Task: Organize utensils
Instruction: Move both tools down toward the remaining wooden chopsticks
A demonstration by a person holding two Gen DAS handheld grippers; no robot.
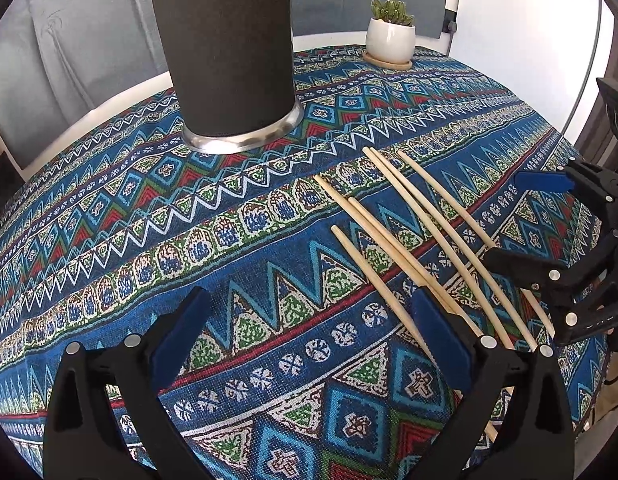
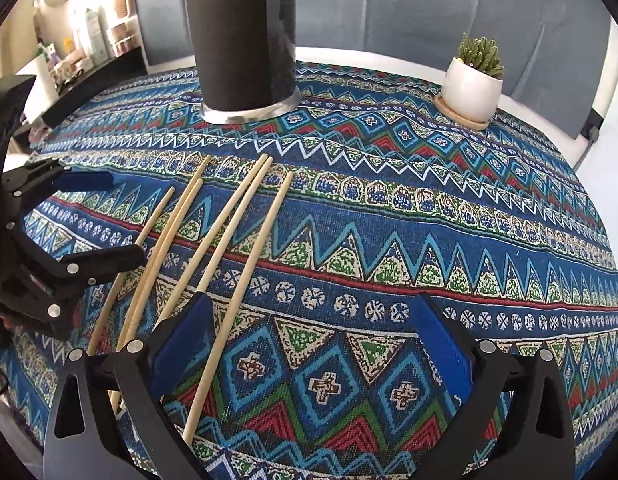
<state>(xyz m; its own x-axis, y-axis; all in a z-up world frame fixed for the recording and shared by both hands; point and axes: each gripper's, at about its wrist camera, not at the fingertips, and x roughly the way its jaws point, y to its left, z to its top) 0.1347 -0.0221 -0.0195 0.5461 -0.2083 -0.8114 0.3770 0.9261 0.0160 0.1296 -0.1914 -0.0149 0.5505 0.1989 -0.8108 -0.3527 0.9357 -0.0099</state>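
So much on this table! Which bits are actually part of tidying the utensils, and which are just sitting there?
Part of the job:
- wooden chopsticks, six, lying loose on the cloth
- black holder with a metal base, upright behind them
- left gripper and right gripper, both open and empty

Just sitting there:
- potted succulent on its wooden saucer
- patterned tablecloth

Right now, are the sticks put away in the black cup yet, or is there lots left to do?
Nothing looks put away yet. All six chopsticks lie loose on the patterned tablecloth, apart from the tall black holder standing farther back. Nothing is in hand: the left gripper and right gripper are both open and empty, hovering by the sticks. Left to do: pick up the chopsticks and stand them in the holder.
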